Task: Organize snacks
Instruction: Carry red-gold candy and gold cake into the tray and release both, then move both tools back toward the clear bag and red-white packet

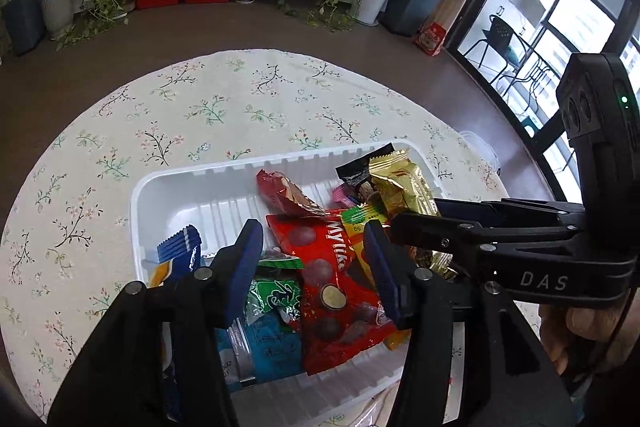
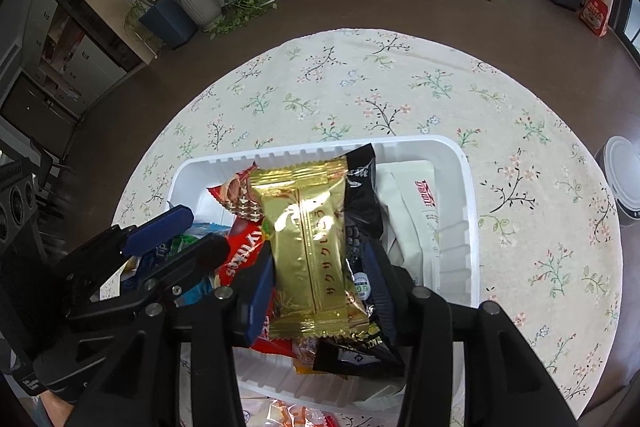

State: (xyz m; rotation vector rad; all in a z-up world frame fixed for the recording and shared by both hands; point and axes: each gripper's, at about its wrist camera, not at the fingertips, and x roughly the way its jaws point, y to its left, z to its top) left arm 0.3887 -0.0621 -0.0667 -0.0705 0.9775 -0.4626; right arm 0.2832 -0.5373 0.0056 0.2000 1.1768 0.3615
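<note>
Right gripper (image 2: 320,283) closed around gold wafer packet (image 2: 310,247), held over white tray (image 2: 468,195); packet long axis along fingers. Left gripper (image 1: 316,263) wide open, empty, above red chocolate bag (image 1: 328,291) inside tray.

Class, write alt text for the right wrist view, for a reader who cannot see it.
The right claw straddles a gold snack packet atop mixed snacks in a white tray on a floral tablecloth. The left claw reaches in from the left.
</note>
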